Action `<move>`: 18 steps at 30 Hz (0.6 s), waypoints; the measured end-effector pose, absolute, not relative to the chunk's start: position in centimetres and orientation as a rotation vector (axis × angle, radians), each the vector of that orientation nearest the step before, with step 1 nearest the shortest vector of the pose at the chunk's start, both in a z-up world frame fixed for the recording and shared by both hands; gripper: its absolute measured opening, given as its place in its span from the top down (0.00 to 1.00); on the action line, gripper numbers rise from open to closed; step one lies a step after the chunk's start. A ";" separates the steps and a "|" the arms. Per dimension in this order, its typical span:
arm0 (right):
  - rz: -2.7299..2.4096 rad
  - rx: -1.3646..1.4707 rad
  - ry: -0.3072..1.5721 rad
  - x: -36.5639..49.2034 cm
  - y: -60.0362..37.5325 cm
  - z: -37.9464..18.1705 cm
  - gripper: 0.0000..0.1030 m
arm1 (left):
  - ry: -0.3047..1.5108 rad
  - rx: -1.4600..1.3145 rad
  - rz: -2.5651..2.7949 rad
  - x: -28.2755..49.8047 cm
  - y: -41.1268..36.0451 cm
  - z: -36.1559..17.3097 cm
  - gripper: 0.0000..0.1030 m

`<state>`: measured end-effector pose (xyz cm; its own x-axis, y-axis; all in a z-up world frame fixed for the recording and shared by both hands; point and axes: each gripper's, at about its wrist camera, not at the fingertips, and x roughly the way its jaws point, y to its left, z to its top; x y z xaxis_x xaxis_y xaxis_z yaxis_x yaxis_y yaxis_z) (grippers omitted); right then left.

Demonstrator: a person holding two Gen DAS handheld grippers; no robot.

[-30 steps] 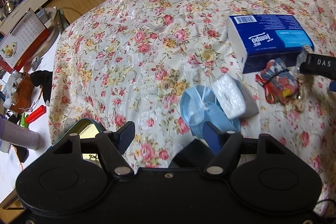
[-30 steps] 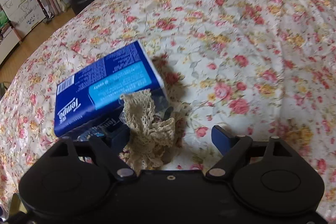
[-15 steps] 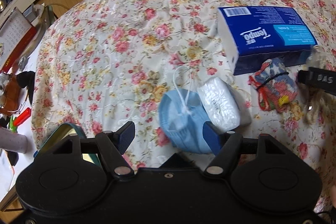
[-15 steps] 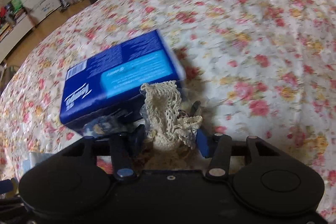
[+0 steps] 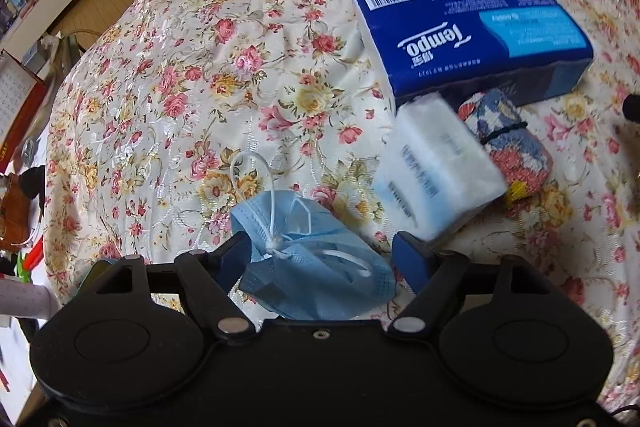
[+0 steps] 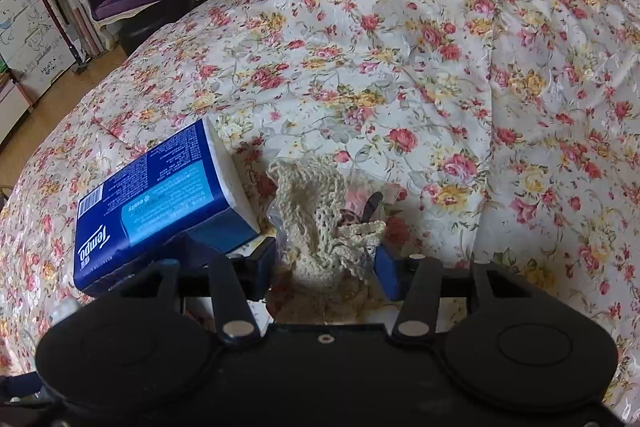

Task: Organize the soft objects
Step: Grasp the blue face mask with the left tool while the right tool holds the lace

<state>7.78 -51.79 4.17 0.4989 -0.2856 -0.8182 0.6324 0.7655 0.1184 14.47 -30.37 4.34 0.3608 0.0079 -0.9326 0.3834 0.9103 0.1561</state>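
Blue face mask [image 5: 316, 267] sits between the left gripper [image 5: 322, 257] fingers, down at 6 o'clock in the left wrist view; a second ago it lay ahead of the claw with nothing in the gap, so the hand has come down over it. Left jaws have just been opening and stand spread, the blue pads flanking the mask without visibly pressing it; I read that as lining up a pick, not a grip yet. At 3 o'clock of the mask, touching the right-hand pad, is the white tissue pack [image 5: 436, 167], blurred. Beyond it, toward 1 o'clock, the patterned cloth roll [image 5: 508, 143] lies against the blue Tempo tissue pack [image 5: 472, 31], all on the floral bedspread [image 5: 240, 67]. Right gripper [image 6: 326, 261]: a second ago it was wide open over the cream crochet piece [image 6: 320, 219]; its jaws have just been closing and now pinch that piece, which bunches up between the pads, with clear wrap and something dark tucked beside it. So my read is one soft item secured and a second about to be. The Tempo pack sits at 9 o'clock of the crochet, just beside it. Containers: none visible in either view, no bin, basket or box; the drop spot can't be told.
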 end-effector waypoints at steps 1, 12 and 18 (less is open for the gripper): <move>-0.573 0.436 0.888 7.9 -51.7 4.1 0.52 | 1.188 0.381 -0.251 14.5 -30.3 4.2 0.27; -0.558 0.433 0.898 7.8 -51.5 4.1 0.52 | 1.241 0.372 -0.269 15.1 -30.4 2.4 0.22; -0.567 0.400 0.942 8.4 -51.1 3.4 0.52 | 1.266 0.329 -0.289 15.8 -30.2 2.2 0.27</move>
